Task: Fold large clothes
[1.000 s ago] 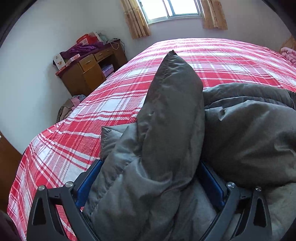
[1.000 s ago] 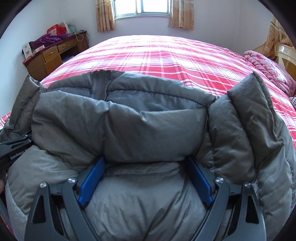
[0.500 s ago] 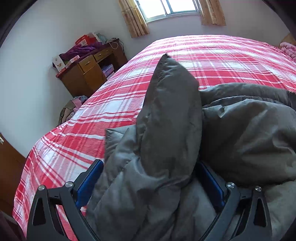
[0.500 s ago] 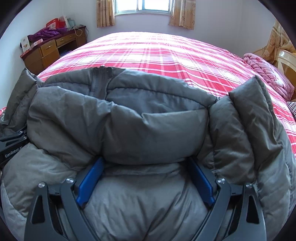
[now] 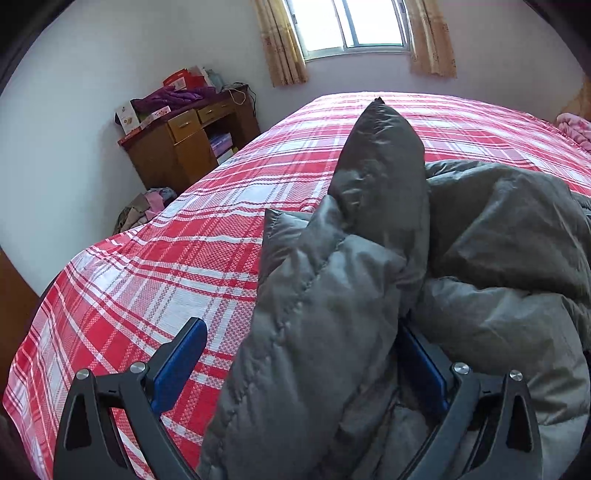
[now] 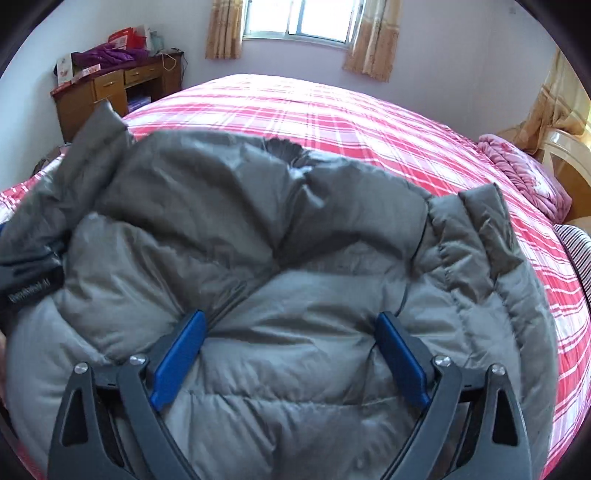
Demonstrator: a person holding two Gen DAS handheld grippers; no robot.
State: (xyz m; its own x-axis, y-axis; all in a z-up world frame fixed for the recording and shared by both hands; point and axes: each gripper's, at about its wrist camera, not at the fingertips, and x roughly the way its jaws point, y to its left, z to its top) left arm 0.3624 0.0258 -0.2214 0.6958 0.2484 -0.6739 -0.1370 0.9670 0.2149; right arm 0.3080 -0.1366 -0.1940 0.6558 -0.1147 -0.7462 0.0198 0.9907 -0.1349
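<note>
Jacket [image 6: 295,229] on bed [image 6: 369,122]

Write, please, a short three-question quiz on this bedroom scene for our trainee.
1. True or false: the grey puffer jacket lies on a red plaid bedspread.
2. What stands in the far corner, left of the window? A) a wooden desk piled with clutter; B) a metal shelf; C) a television.
3. Fill in the gap: the right gripper rests on the jacket with its jaws ___.

Key: 1 true; 2 A; 3 open.
</note>
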